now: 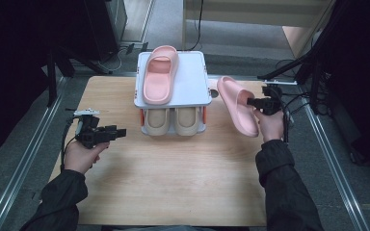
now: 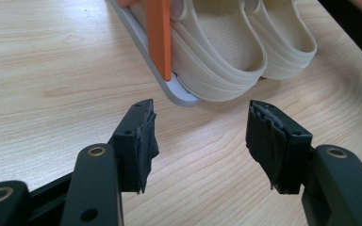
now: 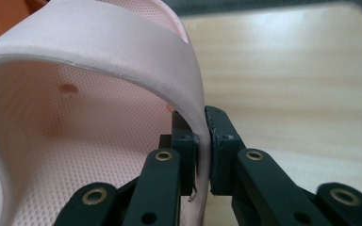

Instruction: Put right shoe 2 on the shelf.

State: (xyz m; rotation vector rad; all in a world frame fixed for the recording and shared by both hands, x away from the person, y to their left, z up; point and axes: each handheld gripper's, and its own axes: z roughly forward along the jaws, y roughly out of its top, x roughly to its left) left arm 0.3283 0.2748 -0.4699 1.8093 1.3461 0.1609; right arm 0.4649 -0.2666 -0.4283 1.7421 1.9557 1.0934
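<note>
A pink slipper [image 1: 237,105] hangs tilted above the table's right side, and my right gripper [image 1: 254,102] is shut on its strap. In the right gripper view the pads pinch the strap [image 3: 188,84] of the slipper, between the jaws of my right gripper [image 3: 201,141]. A second pink slipper [image 1: 160,73] lies on the top shelf of a white rack [image 1: 192,82]. Two beige slippers [image 1: 172,120] sit on the lower shelf. My left gripper [image 1: 120,132] rests low at the table's left, open, with nothing between its jaws [image 2: 200,141], pointing at the beige slippers [image 2: 235,52].
The rack's orange post [image 2: 159,35] and grey base edge [image 2: 169,89] stand just ahead of the left gripper. Bare wooden tabletop [image 1: 173,173] stretches in front of the rack. Metal rails [image 1: 327,149] run along both table sides.
</note>
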